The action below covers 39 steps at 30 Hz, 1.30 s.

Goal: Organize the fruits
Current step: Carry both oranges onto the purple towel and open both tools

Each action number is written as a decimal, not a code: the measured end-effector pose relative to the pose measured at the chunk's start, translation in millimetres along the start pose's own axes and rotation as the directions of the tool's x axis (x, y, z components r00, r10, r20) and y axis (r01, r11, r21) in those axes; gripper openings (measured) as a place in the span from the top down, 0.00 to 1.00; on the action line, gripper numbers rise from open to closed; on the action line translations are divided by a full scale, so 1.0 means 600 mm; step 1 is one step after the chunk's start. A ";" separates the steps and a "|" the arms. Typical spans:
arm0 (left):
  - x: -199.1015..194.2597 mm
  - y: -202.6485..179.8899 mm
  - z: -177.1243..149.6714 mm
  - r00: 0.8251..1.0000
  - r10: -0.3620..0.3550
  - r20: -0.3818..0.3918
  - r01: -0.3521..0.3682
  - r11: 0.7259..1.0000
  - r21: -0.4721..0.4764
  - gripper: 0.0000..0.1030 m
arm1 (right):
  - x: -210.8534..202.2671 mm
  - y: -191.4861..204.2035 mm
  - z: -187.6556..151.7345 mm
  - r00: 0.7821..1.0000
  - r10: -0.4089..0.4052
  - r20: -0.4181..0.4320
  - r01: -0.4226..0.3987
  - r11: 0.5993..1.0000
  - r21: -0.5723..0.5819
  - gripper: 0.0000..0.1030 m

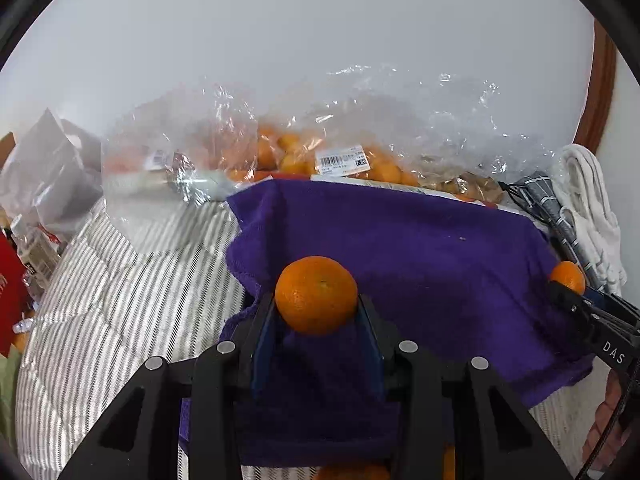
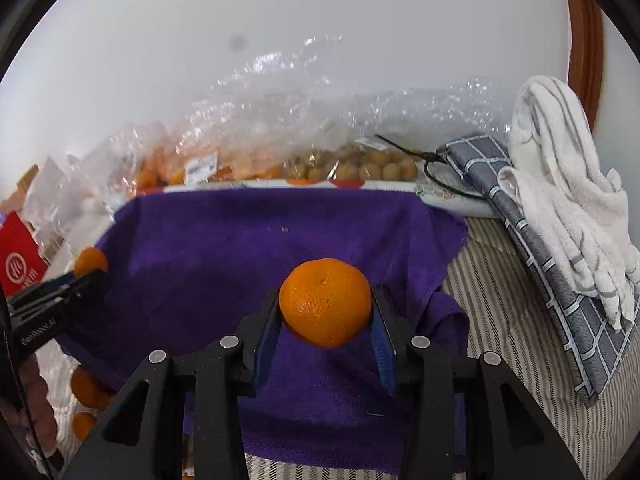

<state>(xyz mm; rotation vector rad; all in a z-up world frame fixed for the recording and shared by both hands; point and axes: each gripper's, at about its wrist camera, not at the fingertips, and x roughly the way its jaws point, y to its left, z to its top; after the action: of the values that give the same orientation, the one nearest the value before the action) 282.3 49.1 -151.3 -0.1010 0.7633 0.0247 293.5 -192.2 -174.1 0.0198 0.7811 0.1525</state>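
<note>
We seem to be in a home, likely a bedroom. A striped quilt (image 1: 100, 312) covers the soft surface, with a purple towel (image 1: 420, 248) spread on it. Against the plain white wall (image 1: 320, 40) lie shop bags of fruit (image 1: 340, 148) with price labels, a white towel (image 2: 560, 184) and a checked cloth (image 2: 532, 240).

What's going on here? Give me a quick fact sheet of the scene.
left gripper: shut on an orange
right gripper: shut on another orange
beneath both: purple towel on striped bedding
behind: clear bags of fruit
right edge: white towel on grey checked cloth
loose oranges: left of the purple towel
</note>
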 end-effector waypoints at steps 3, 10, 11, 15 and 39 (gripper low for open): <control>0.006 -0.009 -0.004 1.000 0.026 0.014 -0.027 0.999 0.045 0.64 | 0.005 -0.001 -0.004 1.000 0.004 0.004 -0.004 1.000 -0.003 0.59; 0.026 -0.013 -0.010 0.998 -0.024 -0.050 0.026 0.999 0.040 0.64 | 0.028 -0.004 -0.015 0.999 -0.013 -0.031 0.012 1.000 -0.011 0.59; 0.029 -0.012 -0.011 0.998 -0.031 -0.060 0.033 0.999 0.032 0.64 | 0.030 -0.005 -0.018 0.999 -0.013 -0.037 0.012 1.000 -0.012 0.59; 0.038 -0.014 -0.014 0.998 0.005 -0.063 -0.002 0.999 0.053 0.64 | 0.042 -0.009 -0.024 0.998 -0.014 -0.063 0.013 1.000 -0.011 0.59; 0.021 -0.010 -0.014 0.998 -0.055 -0.017 0.055 0.998 0.018 0.46 | 0.030 0.000 -0.022 0.997 -0.016 -0.072 0.013 0.999 -0.043 0.31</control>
<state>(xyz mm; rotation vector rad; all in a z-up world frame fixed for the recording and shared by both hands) 285.9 42.0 -165.4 -0.1043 0.7769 -0.0356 296.9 -190.1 -196.1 -0.0318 0.8502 0.1568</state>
